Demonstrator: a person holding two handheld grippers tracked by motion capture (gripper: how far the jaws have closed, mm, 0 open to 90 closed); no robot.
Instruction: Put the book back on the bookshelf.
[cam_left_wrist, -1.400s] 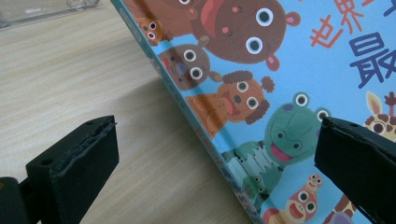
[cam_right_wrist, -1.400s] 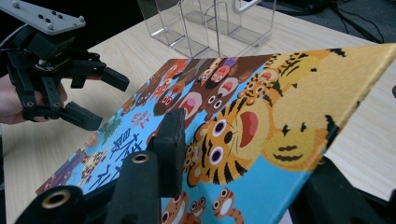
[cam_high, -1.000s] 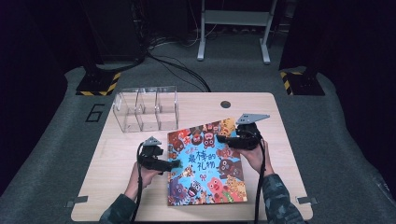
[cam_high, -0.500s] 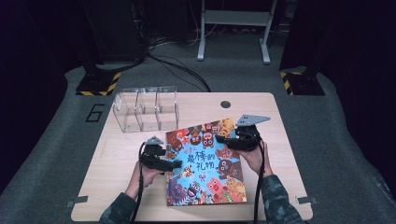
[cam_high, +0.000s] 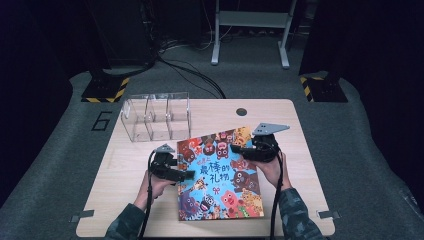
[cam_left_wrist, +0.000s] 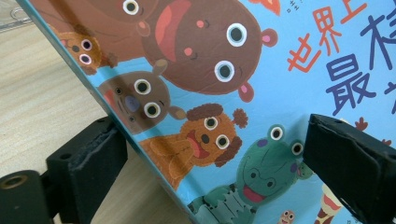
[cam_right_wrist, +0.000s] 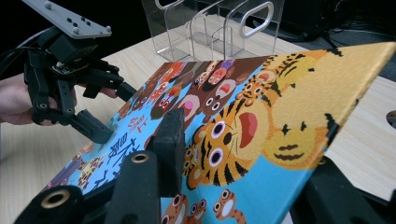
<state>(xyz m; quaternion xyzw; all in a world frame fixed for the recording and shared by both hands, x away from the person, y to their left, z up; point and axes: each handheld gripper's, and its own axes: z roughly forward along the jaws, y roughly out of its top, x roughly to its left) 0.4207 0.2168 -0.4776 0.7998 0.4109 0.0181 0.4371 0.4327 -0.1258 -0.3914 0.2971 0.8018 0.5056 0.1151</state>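
Pale wood table (cam_high: 125, 200) carries a clear divider rack (cam_high: 156, 116) at its far left; nearer, the left gripper (cam_high: 176, 172) straddles the picture book (cam_high: 220, 185) edge, jaws apart and just closing. Right gripper (cam_high: 239, 150), clamped on the far corner, tilts it up higher than before; next, probably, the left must pinch firmly.

The person wears camouflage-patterned sleeves (cam_high: 295, 212). Each hand carries a black two-jaw gripper: the left gripper (cam_high: 187, 175) and the right gripper (cam_high: 237, 149). Each has a grey three-cornered plate (cam_high: 270, 128) with small screws, brass-coloured jaw bushings (cam_right_wrist: 55, 198), and a black trailing cable (cam_high: 276, 200).
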